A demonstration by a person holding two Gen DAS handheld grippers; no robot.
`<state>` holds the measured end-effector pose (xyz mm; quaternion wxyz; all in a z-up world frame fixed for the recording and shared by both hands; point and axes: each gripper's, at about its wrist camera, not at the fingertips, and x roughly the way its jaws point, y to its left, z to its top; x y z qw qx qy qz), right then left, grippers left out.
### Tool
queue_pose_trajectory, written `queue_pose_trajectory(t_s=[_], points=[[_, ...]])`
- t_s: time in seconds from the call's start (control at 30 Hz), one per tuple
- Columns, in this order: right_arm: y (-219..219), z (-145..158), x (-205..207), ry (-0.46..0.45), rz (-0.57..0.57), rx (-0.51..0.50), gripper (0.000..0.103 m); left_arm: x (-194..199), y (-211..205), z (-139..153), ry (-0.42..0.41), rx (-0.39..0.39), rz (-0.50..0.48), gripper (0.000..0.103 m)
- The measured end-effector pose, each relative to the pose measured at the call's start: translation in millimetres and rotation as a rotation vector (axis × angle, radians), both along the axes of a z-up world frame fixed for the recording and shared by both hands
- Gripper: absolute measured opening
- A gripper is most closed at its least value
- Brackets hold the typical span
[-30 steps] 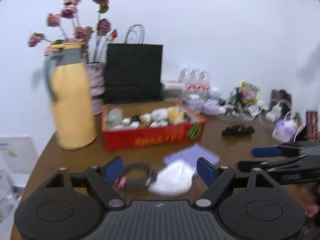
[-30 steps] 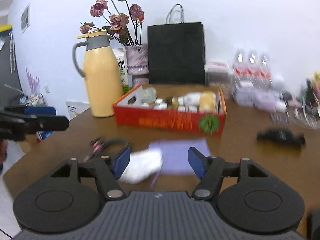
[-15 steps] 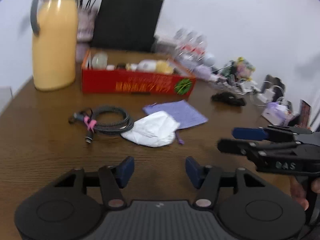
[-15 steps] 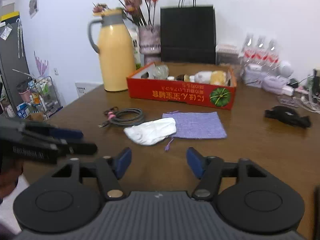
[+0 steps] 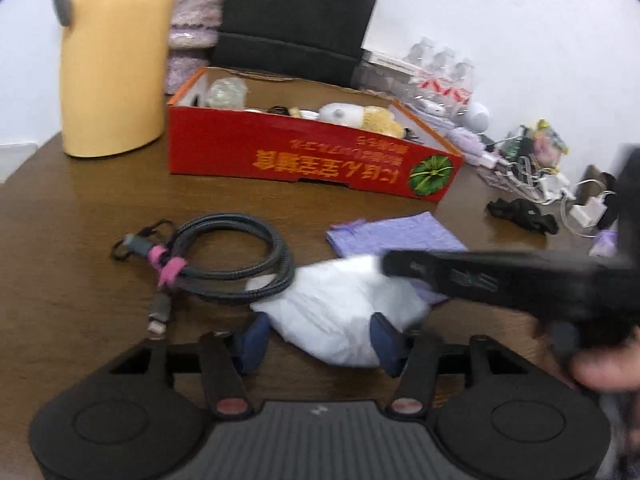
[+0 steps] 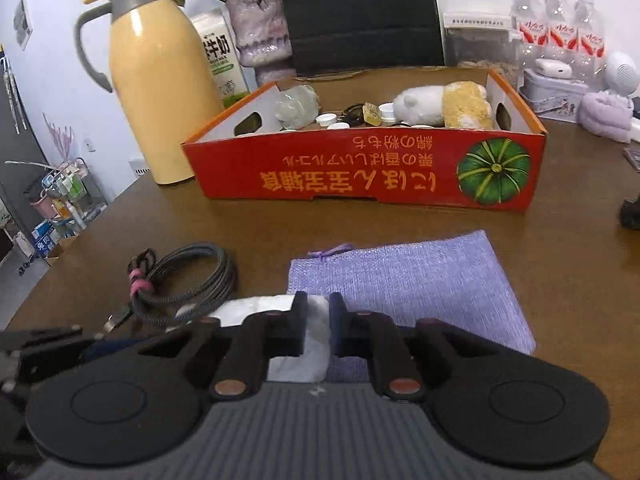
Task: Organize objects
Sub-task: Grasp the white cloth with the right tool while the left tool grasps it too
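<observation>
Right gripper [image 6: 318, 330]: jaws closing, nearly together, pinching a fold of the white bag [image 6: 308, 336] between the pads. In the left wrist view the same gripper [image 5: 400, 264] reaches in from the right over the top of the bag, held by a hand [image 5: 608, 368] at the right edge.

Left gripper [image 5: 316, 340]: jaws closing around the near end of the bag [image 5: 340, 312]; one blue pad [image 5: 252, 342] sits at the bag's left side, the other at its right. Whether the pads press on the bag yet cannot be told.

Bag: lies on the brown table [image 6: 580, 240], at the near centre. Its right part overlaps the near left corner of the purple cloth [image 6: 404, 280], which lies flat.

Cable [image 6: 188, 280]: coiled, bound with a pink tie, just left of the bag; one loop touches the bag's left edge.

Red box [image 6: 360, 172]: open-topped, beyond the cloth, holding a white and yellow plush toy [image 6: 440, 108], small caps and other small items.

Yellow jug [image 6: 156, 80]: upright, just left of the box. A black paper bag [image 6: 360, 16] stands behind the box. Water bottles [image 6: 556, 28] stand at the far right.
</observation>
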<state>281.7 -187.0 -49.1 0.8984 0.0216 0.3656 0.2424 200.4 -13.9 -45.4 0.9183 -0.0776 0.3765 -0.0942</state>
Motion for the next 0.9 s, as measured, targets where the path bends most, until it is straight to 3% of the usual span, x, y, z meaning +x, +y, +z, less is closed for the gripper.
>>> queue_pose_trajectory(t_s=[0.07,0.13,0.27,0.43,0.5,0.63,0.73,0.8,0.9], points=[[-9.9,2.6,-22.8,0.004,-0.022,0.024,0.006,-12.7,0.6,0.3,0.0,0.026,-0.005,0.028],[-23.2,3.5,-51.6,0.012,-0.049,0.059,0.005,-31.1,0.1,0.8,0.0,0.025,-0.049,0.026],[-43.0,4.0,-112.9,0.05,-0.08,0.126,0.003,-69.9,-12.3,2.4,-0.043,0.128,-0.091,0.014],[-40.5,5.8,-165.9,0.034,-0.074,0.101,0.003,-96.6,-17.2,3.3,-0.05,0.158,-0.102,0.014],[-39.3,3.5,-171.0,0.038,-0.084,0.097,0.003,-101.3,-24.2,3.0,-0.063,0.199,-0.124,0.014],[-37.3,4.1,-171.9,0.019,-0.094,0.105,0.005,-98.9,-23.5,4.0,-0.045,0.2,-0.12,0.012],[-33.2,-2.2,-166.8,0.031,-0.101,0.074,0.008,-98.6,-20.5,4.3,-0.04,0.178,-0.111,0.01],[-32.9,-5.4,-166.0,0.027,-0.115,0.078,0.006,-102.1,-19.1,6.6,-0.051,0.163,-0.11,0.002],[-35.3,-6.7,-165.5,0.017,-0.131,0.09,0.003,-105.8,-14.9,15.4,-0.079,0.114,-0.11,0.002]])
